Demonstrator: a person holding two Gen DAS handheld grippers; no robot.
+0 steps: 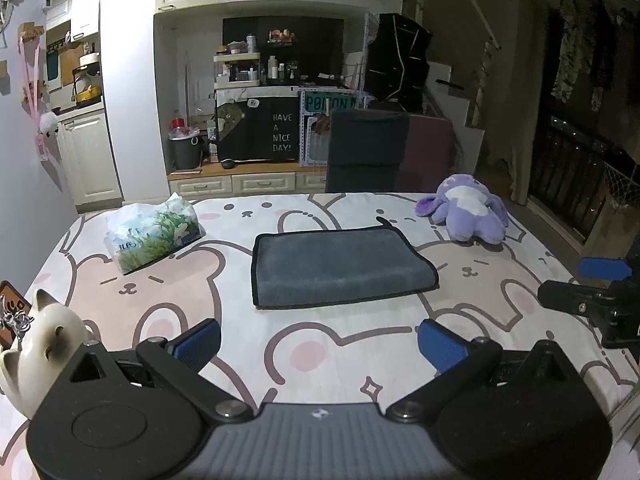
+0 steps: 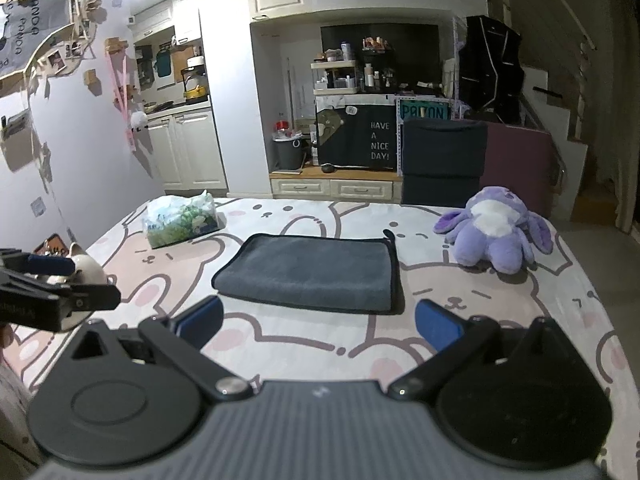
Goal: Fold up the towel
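Observation:
A grey towel [image 1: 340, 266] with a dark hem lies folded into a flat rectangle in the middle of the table; it also shows in the right wrist view [image 2: 312, 270]. My left gripper [image 1: 320, 344] is open and empty, hovering near the front edge, short of the towel. My right gripper [image 2: 320, 326] is open and empty, also short of the towel. The right gripper appears at the right edge of the left wrist view [image 1: 600, 292]. The left gripper appears at the left edge of the right wrist view [image 2: 52, 284].
A bunny-print cloth [image 1: 320, 344] covers the table. A plastic tissue pack [image 1: 152, 234] lies far left. A purple plush toy [image 1: 468, 210] sits far right. A white cat figurine [image 1: 40, 344] stands at the near left. A dark chair [image 1: 366, 150] stands behind the table.

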